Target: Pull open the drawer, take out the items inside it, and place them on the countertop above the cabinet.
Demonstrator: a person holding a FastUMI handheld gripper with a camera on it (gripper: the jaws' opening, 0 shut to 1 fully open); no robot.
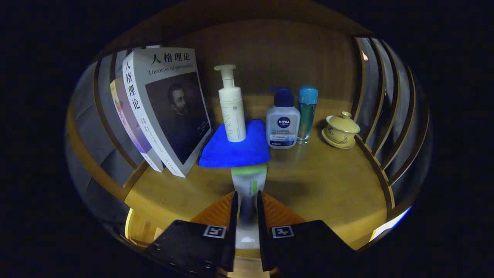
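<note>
My gripper (247, 199) is shut on a white tube with a green band (249, 181), both fingers pressing its sides. The tube points forward above the wooden countertop (320, 181), its far end just short of a folded blue cloth (233, 148). On that cloth stands a cream pump bottle (232, 112). To the right of the cloth stand a white pump bottle with a dark blue cap (283, 123) and a slim blue bottle (307, 114).
Two books (170, 108) lean at the left against a slatted side rail (96, 127). A yellow lidded cup on a saucer (341, 130) sits at the right by the other slatted rail (378, 116). A wooden back panel (278, 58) closes the rear.
</note>
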